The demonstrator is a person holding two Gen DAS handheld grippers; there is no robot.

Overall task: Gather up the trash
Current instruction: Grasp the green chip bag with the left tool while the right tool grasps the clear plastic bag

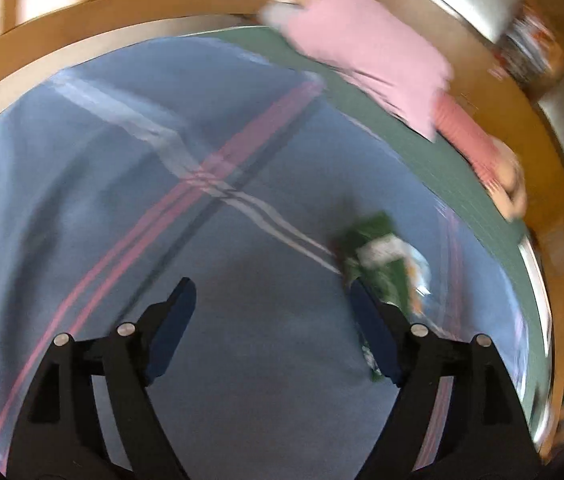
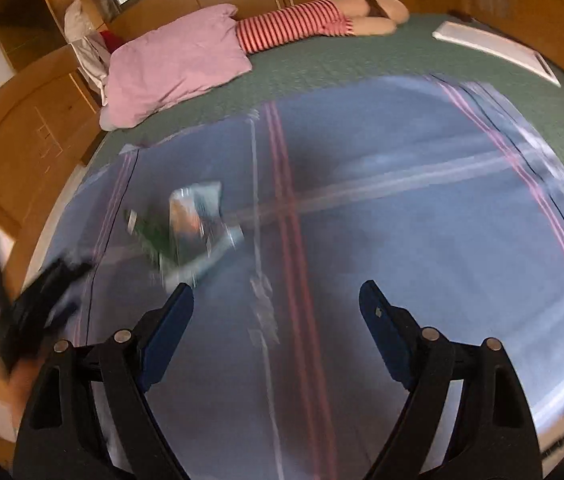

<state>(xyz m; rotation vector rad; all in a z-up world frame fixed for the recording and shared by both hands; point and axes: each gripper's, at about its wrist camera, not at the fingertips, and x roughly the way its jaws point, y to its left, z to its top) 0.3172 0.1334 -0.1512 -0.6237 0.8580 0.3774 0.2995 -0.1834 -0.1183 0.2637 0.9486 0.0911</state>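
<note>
While both grippers hang over the blue blanket [image 2: 402,220] with nothing between their fingers, the trash [image 2: 189,228], a crumpled heap of green and clear wrappers, lies on that blanket. The left gripper [image 1: 269,320] has its jaws spread wide, and the wrappers [image 1: 378,264] sit just beyond and beside its right finger, partly hidden behind the pad. The right gripper [image 2: 277,312] is likewise spread wide, with the wrappers just ahead of its left finger and outside the gap. Judged from this, neither claw is centred on the heap, so a closure made now would likely catch only an edge or pinch blanket cloth instead. Thin wrapper film may slide or spring out of the pads, and a heap of several pieces could split, leaving part behind. Both views are smeared by motion, which makes fine alignment doubtful; the exact number of pieces cannot be told. Both grippers lie near the same heap, so a simultaneous reach risks the fingers striking each other. Room around the wrappers is generous: open blanket extends on all sides, and the blanket edge lies just beyond the wrappers, toward the pink pillow [image 2: 173,64] on the green bedcover [image 2: 362,60]. A striped doll [image 2: 306,24] lies beside that pillow, well apart from the wrappers. Wooden cabinets [image 2: 25,128] border the bed on the pillow side.
</note>
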